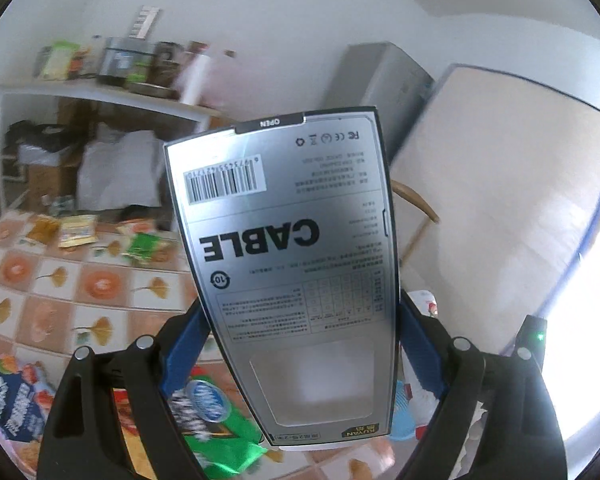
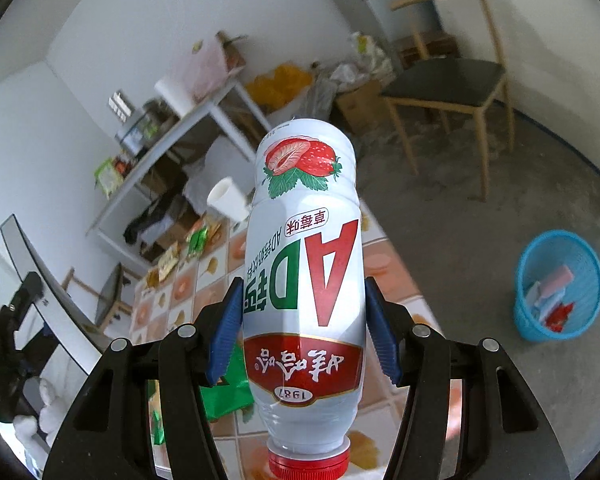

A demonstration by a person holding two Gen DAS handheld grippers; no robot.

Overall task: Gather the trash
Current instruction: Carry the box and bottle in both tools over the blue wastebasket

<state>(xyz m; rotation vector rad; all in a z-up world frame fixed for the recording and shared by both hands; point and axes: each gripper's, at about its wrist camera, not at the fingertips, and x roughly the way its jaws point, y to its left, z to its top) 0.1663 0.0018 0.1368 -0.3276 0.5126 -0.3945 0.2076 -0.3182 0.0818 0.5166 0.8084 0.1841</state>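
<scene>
My left gripper [image 1: 300, 312] is shut on a flat silver box printed "CABLE" [image 1: 288, 248], held upside down above the table, its blue pads pressing both long edges. My right gripper [image 2: 302, 300] is shut on a white strawberry drink bottle [image 2: 304, 264] with a red cap [image 2: 308, 462], also upside down, cap toward the camera. A blue mesh waste basket [image 2: 558, 286] stands on the grey floor to the right, with some wrappers inside. More snack wrappers [image 1: 144, 244] lie on the table's orange patterned cloth [image 1: 60, 292].
A white paper cup [image 2: 230, 200] lies at the table's far edge. A wooden chair [image 2: 448, 88] stands beyond the basket. A white shelf table [image 2: 168, 152] with clutter lines the wall, with boxes and bags under it. A mattress [image 1: 500, 200] leans at right.
</scene>
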